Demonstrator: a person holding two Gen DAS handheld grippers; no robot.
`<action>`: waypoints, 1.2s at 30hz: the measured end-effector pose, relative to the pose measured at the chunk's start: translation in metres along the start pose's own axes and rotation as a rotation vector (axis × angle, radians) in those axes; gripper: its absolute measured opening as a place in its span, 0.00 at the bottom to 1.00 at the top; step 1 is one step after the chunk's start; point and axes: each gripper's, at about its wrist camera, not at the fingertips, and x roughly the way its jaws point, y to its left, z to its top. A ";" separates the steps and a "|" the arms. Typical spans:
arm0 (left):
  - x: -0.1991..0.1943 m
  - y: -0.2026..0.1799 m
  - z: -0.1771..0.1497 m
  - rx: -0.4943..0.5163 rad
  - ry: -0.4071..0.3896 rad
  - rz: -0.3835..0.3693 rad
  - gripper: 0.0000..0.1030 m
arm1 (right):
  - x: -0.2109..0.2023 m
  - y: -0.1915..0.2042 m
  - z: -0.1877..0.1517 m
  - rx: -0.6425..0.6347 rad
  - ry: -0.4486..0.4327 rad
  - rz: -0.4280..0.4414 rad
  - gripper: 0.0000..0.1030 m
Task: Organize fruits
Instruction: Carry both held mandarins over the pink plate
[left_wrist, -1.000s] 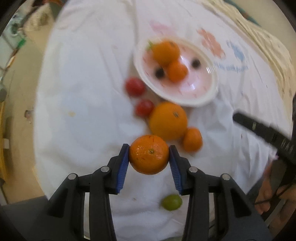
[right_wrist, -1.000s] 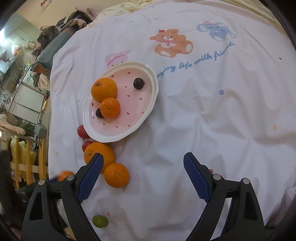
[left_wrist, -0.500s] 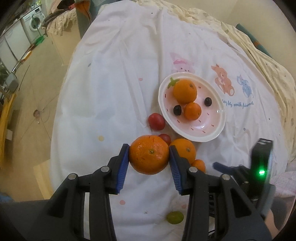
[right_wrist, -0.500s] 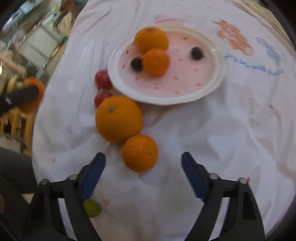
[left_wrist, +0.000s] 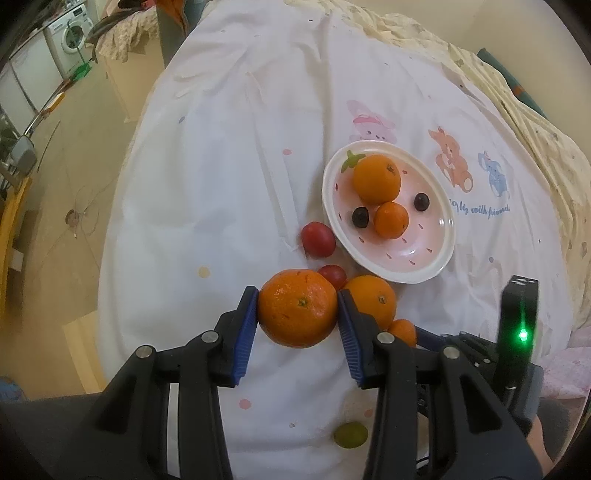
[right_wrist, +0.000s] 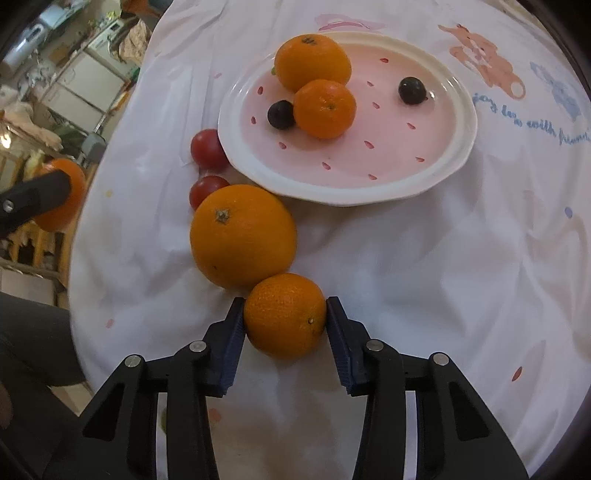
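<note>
My left gripper (left_wrist: 297, 312) is shut on a mandarin (left_wrist: 297, 308) and holds it above the white cloth, short of the pink plate (left_wrist: 432, 264). My right gripper (right_wrist: 285, 317) is shut on a small orange (right_wrist: 284, 315) that rests on the cloth beside a large orange (right_wrist: 242, 234). The plate (right_wrist: 443, 170) holds an orange (right_wrist: 312, 62), a small orange (right_wrist: 325, 109) and two dark grapes (right_wrist: 280, 114). Two red tomatoes (right_wrist: 208, 147) lie at the plate's left edge. The left gripper's mandarin shows at far left in the right wrist view (right_wrist: 70, 184).
A green grape (left_wrist: 350, 435) lies on the cloth near the front edge. The cloth-covered table (left_wrist: 221, 166) drops off to the floor on the left. A washing machine (left_wrist: 70, 37) and furniture stand far left. The right gripper's body (left_wrist: 517, 332) is at lower right.
My right gripper moved down and forward to the small orange and shut on it. My left gripper stayed shut on the mandarin, now held higher and further back.
</note>
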 end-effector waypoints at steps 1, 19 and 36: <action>0.000 0.000 0.000 0.002 -0.003 0.004 0.37 | -0.002 -0.001 -0.001 0.001 -0.008 -0.001 0.43; -0.011 0.000 0.012 0.013 -0.052 0.031 0.37 | -0.094 -0.041 -0.003 0.185 -0.221 0.080 0.43; 0.040 -0.033 0.089 0.103 -0.044 -0.007 0.37 | -0.108 -0.078 0.083 0.225 -0.316 0.127 0.43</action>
